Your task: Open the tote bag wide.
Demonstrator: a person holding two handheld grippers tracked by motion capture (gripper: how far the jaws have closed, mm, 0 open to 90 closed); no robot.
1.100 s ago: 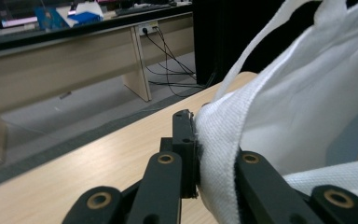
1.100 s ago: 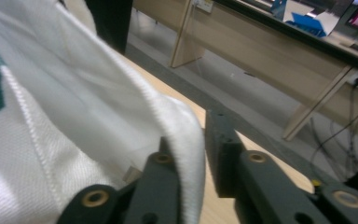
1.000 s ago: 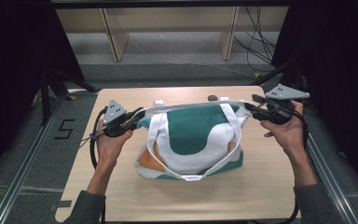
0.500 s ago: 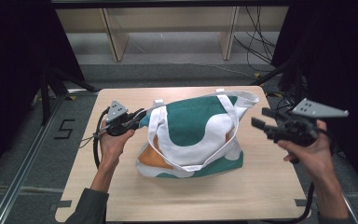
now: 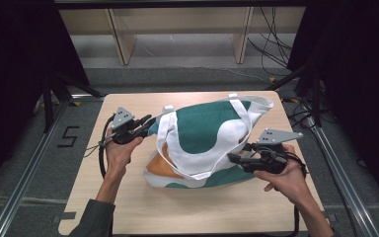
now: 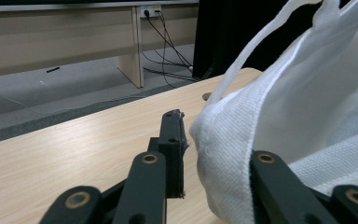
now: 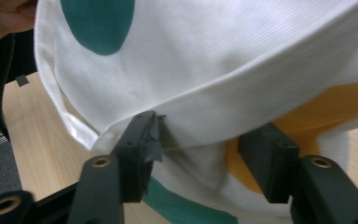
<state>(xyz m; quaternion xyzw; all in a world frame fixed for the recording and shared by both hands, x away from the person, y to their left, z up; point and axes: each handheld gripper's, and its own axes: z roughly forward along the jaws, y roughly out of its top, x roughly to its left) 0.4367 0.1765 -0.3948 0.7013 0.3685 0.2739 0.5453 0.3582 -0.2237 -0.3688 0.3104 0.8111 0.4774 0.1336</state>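
Note:
A white tote bag [image 5: 202,123] with green and orange patches lies on the wooden table [image 5: 128,197], its straps draped across the front. My left gripper [image 5: 148,123] sits at the bag's upper left corner. Its jaws have just been opening, and the white hem [image 6: 223,140] lies loose between them, hiding the right jaw's tip. My right gripper [image 5: 233,158] points left at the bag's near right side. Its jaws have just been closing somewhat. In the right gripper view they [image 7: 205,144] straddle a white fold [image 7: 191,60] without pressing on it.
Wooden bench legs [image 5: 121,39] and cables [image 5: 271,44] stand on the floor behind the table. Metal rails [image 5: 24,177] run along both sides, with a "5" mark [image 5: 68,136] on the floor at left. Bare tabletop lies near the front edge.
My right gripper let go of the bag's upper right corner, swung out to the right, then came down to its near right side. The stretched top edge slackened. My left gripper's jaws parted.

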